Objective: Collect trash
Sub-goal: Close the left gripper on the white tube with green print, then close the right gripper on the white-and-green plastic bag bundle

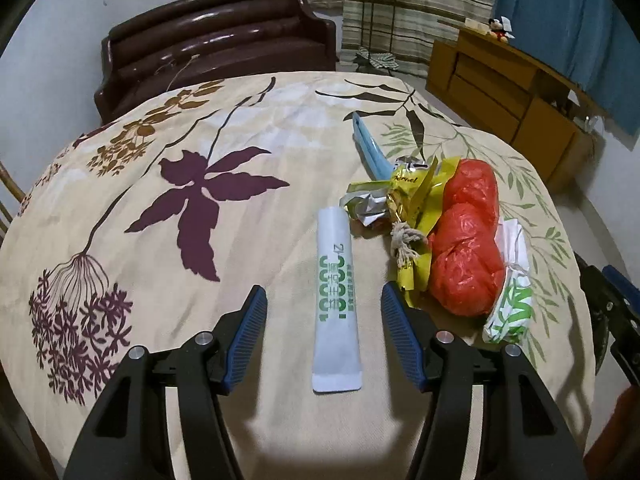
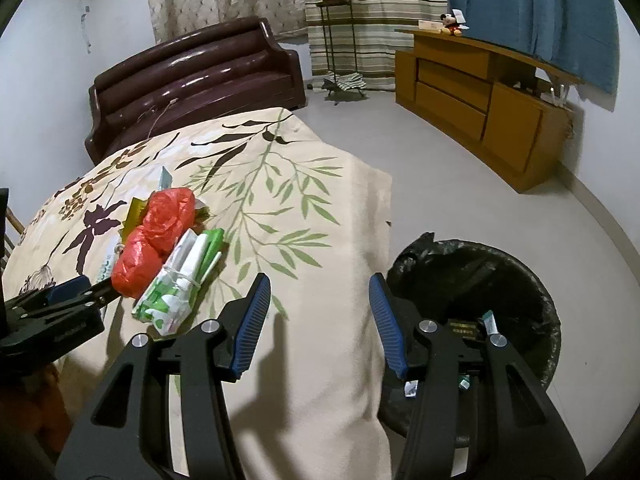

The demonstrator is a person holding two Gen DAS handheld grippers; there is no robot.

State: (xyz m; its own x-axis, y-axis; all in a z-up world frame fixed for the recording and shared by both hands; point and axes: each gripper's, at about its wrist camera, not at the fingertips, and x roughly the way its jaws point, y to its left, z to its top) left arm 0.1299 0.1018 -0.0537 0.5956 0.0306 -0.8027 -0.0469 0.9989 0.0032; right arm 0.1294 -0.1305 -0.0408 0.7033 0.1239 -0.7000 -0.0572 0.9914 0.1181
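A white tube with green lettering (image 1: 335, 304) lies flat on the flowered tablecloth (image 1: 200, 120). My left gripper (image 1: 325, 300) is open around it, one blue pad on each side and a gap to both. Right of the tube is a heap of trash: a red plastic bag (image 1: 468, 240), a yellow wrapper (image 1: 418, 196), crumpled foil (image 1: 366, 208), a light blue sachet (image 1: 370, 148) and a green-and-white packet (image 1: 510, 312). My right gripper (image 2: 319, 286) is open and empty over the cloth's hanging edge, beside a bin with a black liner (image 2: 480, 276) that holds some scraps.
The red plastic bag (image 2: 156, 236) and the green-and-white packet (image 2: 180, 292) lie near the table's right edge. A brown sofa (image 2: 192, 80) stands behind the table. A wooden cabinet (image 2: 480, 96) lines the far right wall, with bare grey floor (image 2: 400, 152) between.
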